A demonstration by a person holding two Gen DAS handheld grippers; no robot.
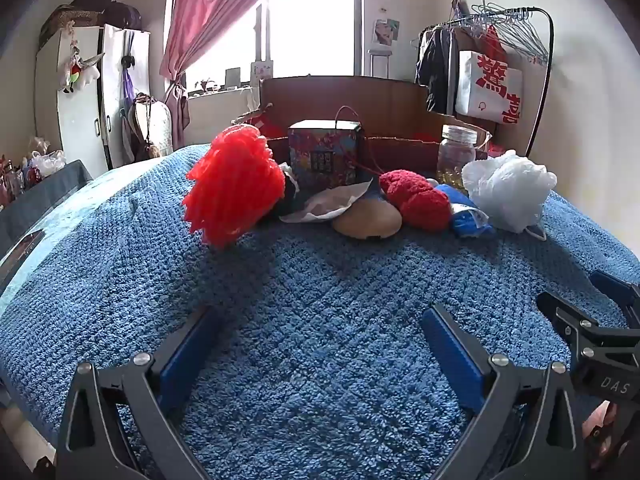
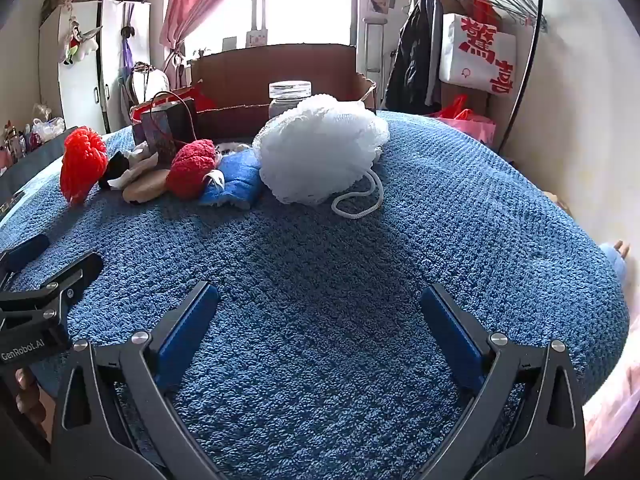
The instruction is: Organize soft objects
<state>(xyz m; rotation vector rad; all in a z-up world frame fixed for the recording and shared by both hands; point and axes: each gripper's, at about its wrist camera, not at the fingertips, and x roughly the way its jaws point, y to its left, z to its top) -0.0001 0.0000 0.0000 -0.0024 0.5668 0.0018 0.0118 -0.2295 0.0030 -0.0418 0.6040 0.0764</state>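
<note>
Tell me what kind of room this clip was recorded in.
Most likely a home bedroom. A white wardrobe stands against the left wall, a clothes rack with hangers and a dark jacket is on the right, and pink curtains frame the window. The work surface is covered by a blue towel.

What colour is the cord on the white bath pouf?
White, like the bath pouf itself; the looped cord shows best in the right wrist view.
</note>
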